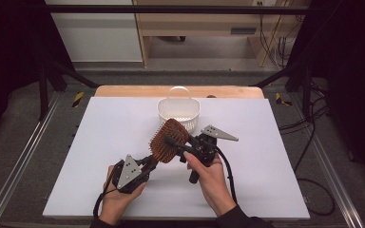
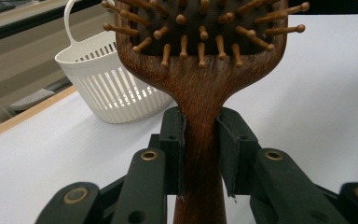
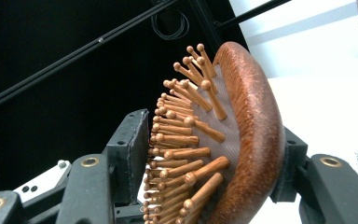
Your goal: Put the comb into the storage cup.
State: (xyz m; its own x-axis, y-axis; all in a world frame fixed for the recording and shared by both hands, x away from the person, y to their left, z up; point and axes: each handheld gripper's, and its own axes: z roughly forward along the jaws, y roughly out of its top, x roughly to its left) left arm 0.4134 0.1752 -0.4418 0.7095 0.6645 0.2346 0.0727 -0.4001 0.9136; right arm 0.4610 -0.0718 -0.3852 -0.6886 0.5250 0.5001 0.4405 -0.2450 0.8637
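Left gripper [image 1: 148, 164]: high view, near-left, clamped on hairbrush [image 1: 168, 140] handle; bare table [image 1: 266, 156] right.
Handle [image 2: 200, 154]: left gripper view, pinched between both pads; basket [image 2: 107, 88] far-left.
Right gripper [image 3: 205, 163]: right gripper view, part-open jaws flanking brush head, bristle-side pad touching pins, back-side contact unclear.

A lab recording booth, not a home.

Black metal frame bars [image 1: 171, 8] and dark curtains enclose the white-topped work table [image 1: 114, 142]; beyond that table, loose black cables [image 1: 313, 123] trail over grey carpet beside pale wooden furniture [image 1: 204, 23].
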